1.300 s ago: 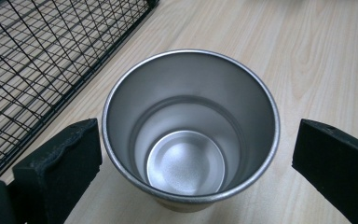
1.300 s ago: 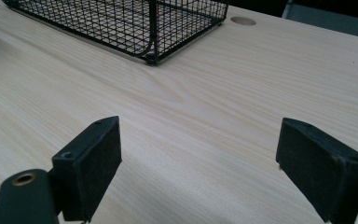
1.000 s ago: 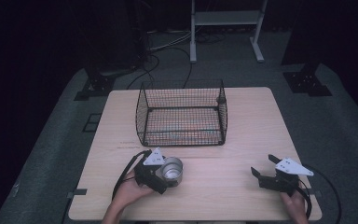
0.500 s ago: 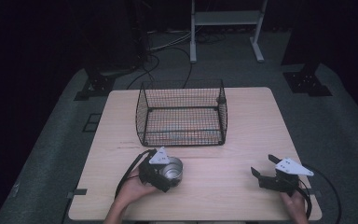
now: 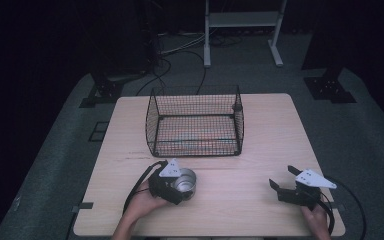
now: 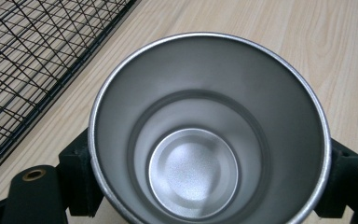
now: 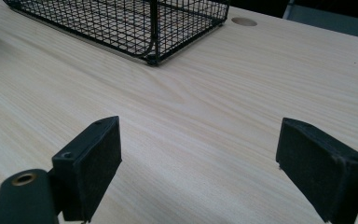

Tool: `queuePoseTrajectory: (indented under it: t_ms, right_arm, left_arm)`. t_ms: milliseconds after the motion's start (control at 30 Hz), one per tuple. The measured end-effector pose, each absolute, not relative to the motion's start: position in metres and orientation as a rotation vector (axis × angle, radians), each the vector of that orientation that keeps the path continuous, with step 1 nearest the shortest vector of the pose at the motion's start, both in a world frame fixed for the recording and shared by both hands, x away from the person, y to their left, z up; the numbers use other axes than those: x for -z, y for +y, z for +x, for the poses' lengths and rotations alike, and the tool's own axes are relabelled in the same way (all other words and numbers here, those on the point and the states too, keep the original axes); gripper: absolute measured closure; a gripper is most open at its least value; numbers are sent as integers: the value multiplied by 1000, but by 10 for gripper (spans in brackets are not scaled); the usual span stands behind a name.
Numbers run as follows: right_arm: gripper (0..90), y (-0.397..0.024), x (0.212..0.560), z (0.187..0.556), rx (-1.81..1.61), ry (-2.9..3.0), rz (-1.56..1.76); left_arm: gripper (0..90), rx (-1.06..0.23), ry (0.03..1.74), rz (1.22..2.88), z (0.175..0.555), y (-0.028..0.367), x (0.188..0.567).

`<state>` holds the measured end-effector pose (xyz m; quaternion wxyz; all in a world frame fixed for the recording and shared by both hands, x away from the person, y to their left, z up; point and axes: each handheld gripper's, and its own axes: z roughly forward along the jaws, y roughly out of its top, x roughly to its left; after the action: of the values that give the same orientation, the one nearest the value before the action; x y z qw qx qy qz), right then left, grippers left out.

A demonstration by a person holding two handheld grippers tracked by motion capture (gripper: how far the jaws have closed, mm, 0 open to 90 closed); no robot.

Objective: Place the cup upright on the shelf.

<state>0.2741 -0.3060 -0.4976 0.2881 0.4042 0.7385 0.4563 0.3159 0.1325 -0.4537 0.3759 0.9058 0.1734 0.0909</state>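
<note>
- The counter point(image 5: 260, 150) carried the same layout as a second before: the wire basket point(image 5: 195, 122) sat at its middle, toward the far edge, and nothing had shifted in or around it. It looked empty in the high view.
- The steel cup point(image 5: 185, 181) had changed most. Compared with a second earlier it had tipped and moved slightly toward the basket, sitting just off the basket's near wall, and was probably clear of the counter, though the pictures did not settle that.
- The left tool point(image 5: 176, 186) was clamped on that cup: in the left gripper view the black pads point(image 6: 77, 172) pressed against the cup's point(image 6: 205, 135) outer wall on both sides, with its open mouth facing the camera and the inside bare.
- That small shift suggested the grasp was made and the carry to the basket was starting; the next move would call for raising the cup above the basket's near rim.
- The right tool point(image 5: 284, 181) had not moved over that second. It rested near the counter's front right corner, well apart from the cup, with its jaws wide apart and nothing between them, as the right gripper view point(image 7: 200, 172) showed over bare wood.
</note>
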Motion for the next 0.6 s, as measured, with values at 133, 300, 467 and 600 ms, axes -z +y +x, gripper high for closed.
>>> queuePoseTrajectory:
  t_ms: [133, 300, 467, 600]
  right_arm:
    - [134, -306, 498, 274, -1219, 1972, 1081]
    - [134, -306, 498, 274, -1219, 1972, 1080]
    - [134, -306, 498, 274, -1219, 1972, 1079]
    - [134, -306, 498, 274, -1219, 1972, 1079]
  left_arm:
    - [172, -229, 446, 2316, 316, 132, 453]
    - [175, -217, 442, 2310, 317, 132, 451]
    - [176, -212, 426, 2297, 317, 130, 444]
    - [176, -204, 412, 2288, 317, 126, 439]
